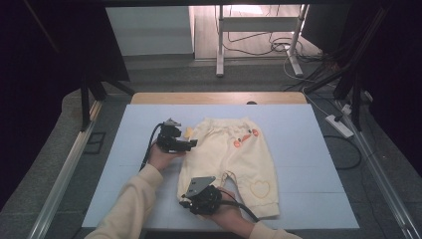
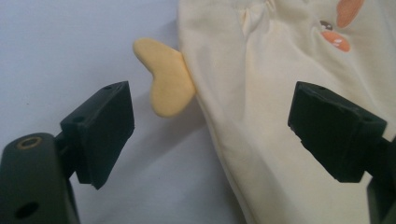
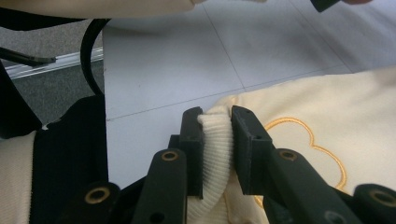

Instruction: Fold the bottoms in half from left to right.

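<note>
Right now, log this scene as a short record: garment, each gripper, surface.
garment: cream baby trousers, lying flat, embroidered heart near one leg hem
side tag: yellow heart-shaped tab at the trousers' edge
left gripper: jaws open, straddling the trousers' edge beside the tab
right gripper: jaws shut on the ribbed cuff
surface: pale blue mat

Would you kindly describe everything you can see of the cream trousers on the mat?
The cream trousers are small, of soft knit-looking cloth, lying flat on the pale blue mat. Orange motifs sit near the waist, a stitched heart outline on one leg. A yellow heart-shaped tag juts from one side. The right gripper pinches a ribbed cuff.
</note>
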